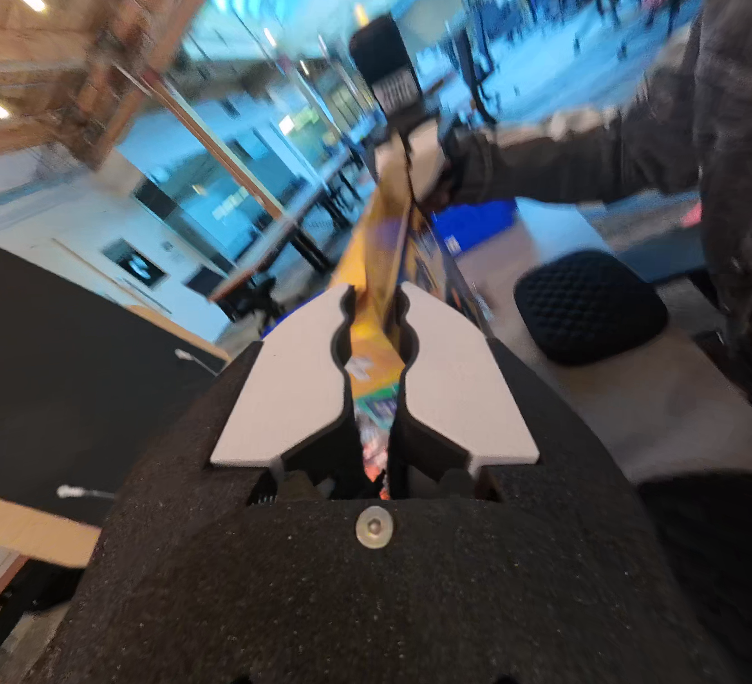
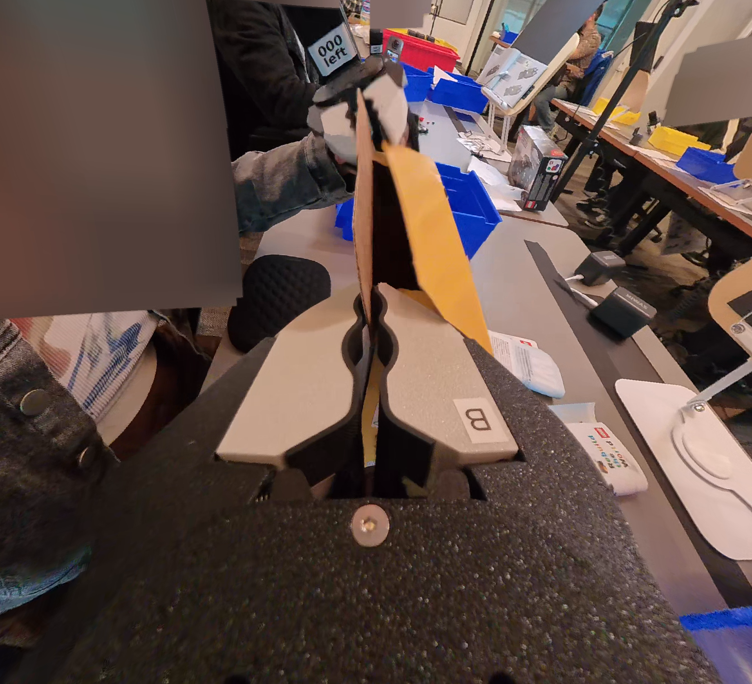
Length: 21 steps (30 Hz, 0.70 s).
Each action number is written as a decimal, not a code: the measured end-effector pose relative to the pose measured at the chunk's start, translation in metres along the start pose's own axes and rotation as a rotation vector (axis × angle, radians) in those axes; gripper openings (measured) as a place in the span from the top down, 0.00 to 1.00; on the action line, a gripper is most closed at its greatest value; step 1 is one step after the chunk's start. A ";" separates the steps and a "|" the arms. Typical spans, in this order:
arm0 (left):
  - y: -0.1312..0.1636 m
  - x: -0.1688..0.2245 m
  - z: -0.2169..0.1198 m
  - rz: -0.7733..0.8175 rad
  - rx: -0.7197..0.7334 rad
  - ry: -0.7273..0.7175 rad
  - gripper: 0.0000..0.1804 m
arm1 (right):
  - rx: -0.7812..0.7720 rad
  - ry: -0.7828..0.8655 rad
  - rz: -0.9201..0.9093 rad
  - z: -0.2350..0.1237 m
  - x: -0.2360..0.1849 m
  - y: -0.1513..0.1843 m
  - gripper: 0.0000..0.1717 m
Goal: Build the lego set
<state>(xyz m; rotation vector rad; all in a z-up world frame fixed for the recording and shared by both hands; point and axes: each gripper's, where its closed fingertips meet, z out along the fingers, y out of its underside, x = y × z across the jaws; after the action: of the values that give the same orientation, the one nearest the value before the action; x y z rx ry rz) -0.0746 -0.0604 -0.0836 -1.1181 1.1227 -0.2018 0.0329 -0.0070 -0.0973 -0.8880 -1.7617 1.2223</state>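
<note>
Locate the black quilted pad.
Right wrist view: black quilted pad lies on the grey table, left of the cardboard box, below the sleeve.

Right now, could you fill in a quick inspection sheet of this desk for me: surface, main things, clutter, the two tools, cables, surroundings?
Surface: grey table, mostly bare near the tools.
Main things: yellow box, opened, cardboard flap upright.
Clutter: blue bins, leaflets, black armrest, grey box.
Tools: right tool shut on the flap's near end; left tool clamps the flap's far end.
Cables: white cable by two dark adapters.
Surroundings: more tables, yellow bins, a red bin, seated people, glass walls.
</note>
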 end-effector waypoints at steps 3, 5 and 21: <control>0.002 0.007 0.002 -0.002 0.020 0.026 0.89 | 0.017 0.002 0.001 -0.005 0.003 0.002 1.00; 0.002 0.005 0.004 0.014 -0.004 0.015 0.88 | 0.025 0.004 -0.019 -0.006 0.004 0.003 1.00; 0.007 -0.004 0.008 -0.354 0.007 0.133 0.97 | 0.291 0.298 -0.299 -0.047 0.004 -0.030 0.77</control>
<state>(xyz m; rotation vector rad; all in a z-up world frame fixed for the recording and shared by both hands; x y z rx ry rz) -0.0726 -0.0493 -0.0873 -1.3077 1.0326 -0.5632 0.0705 0.0062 -0.0582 -0.5777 -1.3781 1.0543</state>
